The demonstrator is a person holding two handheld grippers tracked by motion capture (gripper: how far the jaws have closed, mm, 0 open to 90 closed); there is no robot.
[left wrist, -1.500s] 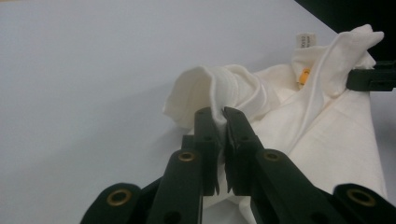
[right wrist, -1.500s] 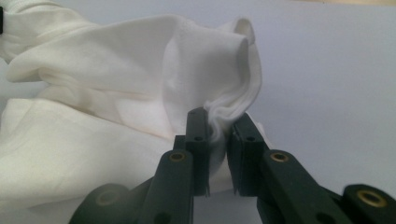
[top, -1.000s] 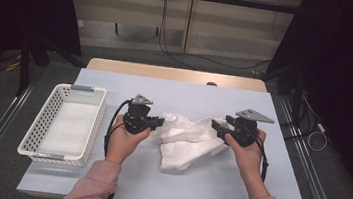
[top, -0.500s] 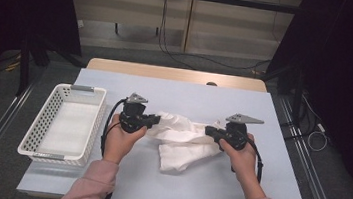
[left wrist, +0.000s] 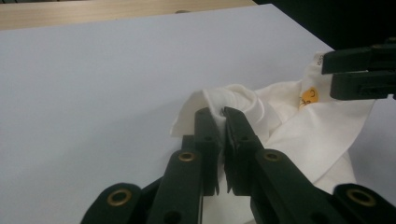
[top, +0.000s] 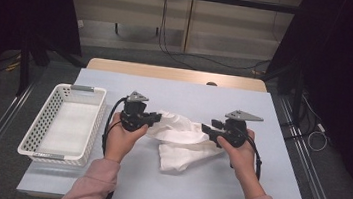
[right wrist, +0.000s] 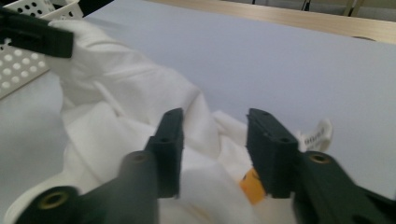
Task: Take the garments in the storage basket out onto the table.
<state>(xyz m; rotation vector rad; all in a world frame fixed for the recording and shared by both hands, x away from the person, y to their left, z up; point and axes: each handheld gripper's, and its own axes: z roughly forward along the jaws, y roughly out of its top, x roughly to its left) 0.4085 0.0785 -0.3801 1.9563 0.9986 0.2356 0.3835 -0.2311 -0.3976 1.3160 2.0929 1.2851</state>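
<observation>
Left gripper: jaws clamped on a bunched fold of the white cloth. In the left gripper view the two black jaws stand almost together, with a thin pinch of fabric squeezed between the pads. That end of the cloth is lifted off the table.

Right gripper: jaws about half apart, and they have just been opening after a brief close. In the right gripper view cloth lies in the gap between them, the left jaw against a fold, the right jaw beside a white care label and an orange tag. Can't see the pads pressing on the fabric, so I read it as no grip.

Cloth position: crumpled, mid-table, strung between the two grippers. Upper edge runs from the left jaws across to the right jaws; the rest hangs down and rests on the light blue table surface toward the person.

White perforated basket sits on the left part of the table, just beside the left hand, apart from the cloth. Right hand holds its gripper level, pointing toward the left one.
</observation>
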